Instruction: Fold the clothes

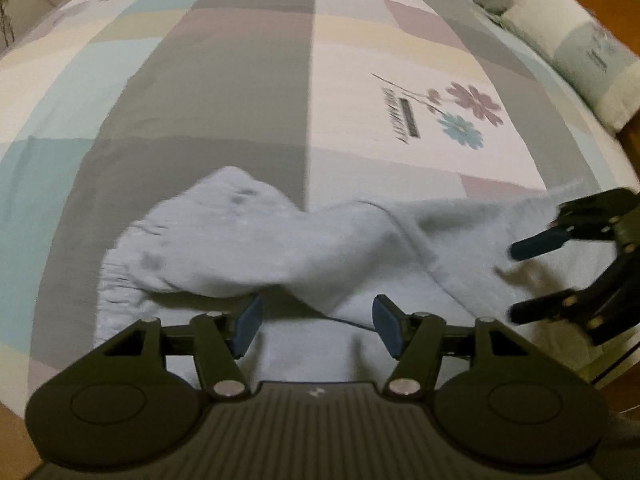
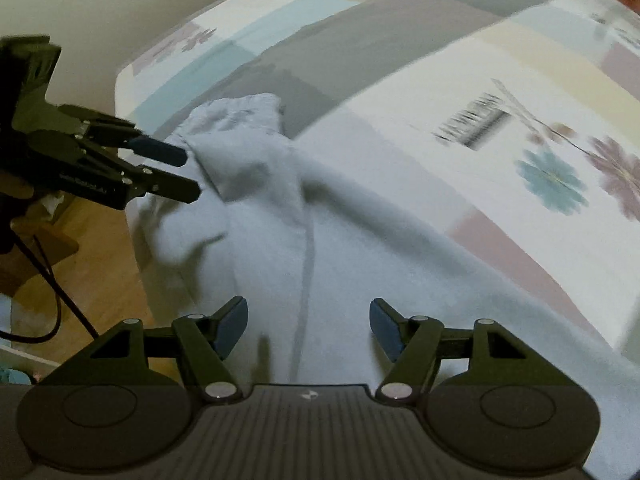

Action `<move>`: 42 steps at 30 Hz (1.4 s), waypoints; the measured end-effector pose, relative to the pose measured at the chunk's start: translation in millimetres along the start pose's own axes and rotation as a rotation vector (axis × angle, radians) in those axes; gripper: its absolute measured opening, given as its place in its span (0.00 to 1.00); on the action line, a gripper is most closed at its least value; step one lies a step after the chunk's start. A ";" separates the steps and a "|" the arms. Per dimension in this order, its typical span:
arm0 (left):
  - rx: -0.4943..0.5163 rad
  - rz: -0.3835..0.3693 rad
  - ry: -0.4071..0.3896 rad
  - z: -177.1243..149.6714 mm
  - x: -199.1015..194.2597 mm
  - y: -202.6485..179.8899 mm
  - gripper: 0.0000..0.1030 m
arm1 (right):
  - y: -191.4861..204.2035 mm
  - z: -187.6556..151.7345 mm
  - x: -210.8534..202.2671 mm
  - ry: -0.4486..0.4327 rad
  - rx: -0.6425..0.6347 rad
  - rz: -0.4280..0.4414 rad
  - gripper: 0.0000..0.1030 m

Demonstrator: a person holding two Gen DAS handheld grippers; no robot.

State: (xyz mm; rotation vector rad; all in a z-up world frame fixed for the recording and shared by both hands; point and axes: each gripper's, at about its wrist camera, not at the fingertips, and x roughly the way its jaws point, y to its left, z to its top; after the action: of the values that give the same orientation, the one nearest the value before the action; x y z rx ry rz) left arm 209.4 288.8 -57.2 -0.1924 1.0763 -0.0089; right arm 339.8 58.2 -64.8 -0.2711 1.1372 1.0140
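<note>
A pale blue garment (image 1: 280, 248) lies crumpled across the near part of the bed, with a gathered edge at its left end. My left gripper (image 1: 316, 326) hovers over the garment's near side, jaws apart, nothing between the pads. My right gripper (image 1: 516, 280) reaches in from the right, open above the cloth's right end. In the right wrist view the garment (image 2: 280, 240) stretches away from my right gripper (image 2: 308, 326), which is open over it. My left gripper (image 2: 188, 174) stands open at the bunched far end, its fingertips beside the cloth.
The bed (image 1: 240, 80) wears a patchwork sheet of grey, teal, cream and mauve with a flower print (image 1: 460, 116). Pillows (image 1: 576, 44) lie at the far right. A wooden floor (image 2: 92, 280) and a black cable (image 2: 52, 280) show past the bed's edge.
</note>
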 end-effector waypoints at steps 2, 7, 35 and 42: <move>-0.027 -0.034 -0.004 3.0 -0.4 16.7 0.61 | 8.9 20.0 22.2 0.007 -0.011 0.009 0.70; -0.090 -0.104 0.001 6.9 4.4 49.4 0.62 | 18.0 55.4 59.3 0.008 -0.016 0.061 0.70; -0.175 -0.084 0.059 9.5 9.3 77.2 0.63 | 35.3 71.1 30.4 0.038 -0.016 0.244 0.73; -0.105 -0.154 0.100 17.9 3.7 112.8 0.63 | 18.0 102.4 75.2 0.025 0.171 0.176 0.50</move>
State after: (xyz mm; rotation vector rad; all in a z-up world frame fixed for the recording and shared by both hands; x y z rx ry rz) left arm 217.0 402.0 -70.3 -0.3729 1.1599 -0.1010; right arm 393.4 174.0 -77.9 -0.0480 1.2786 1.0619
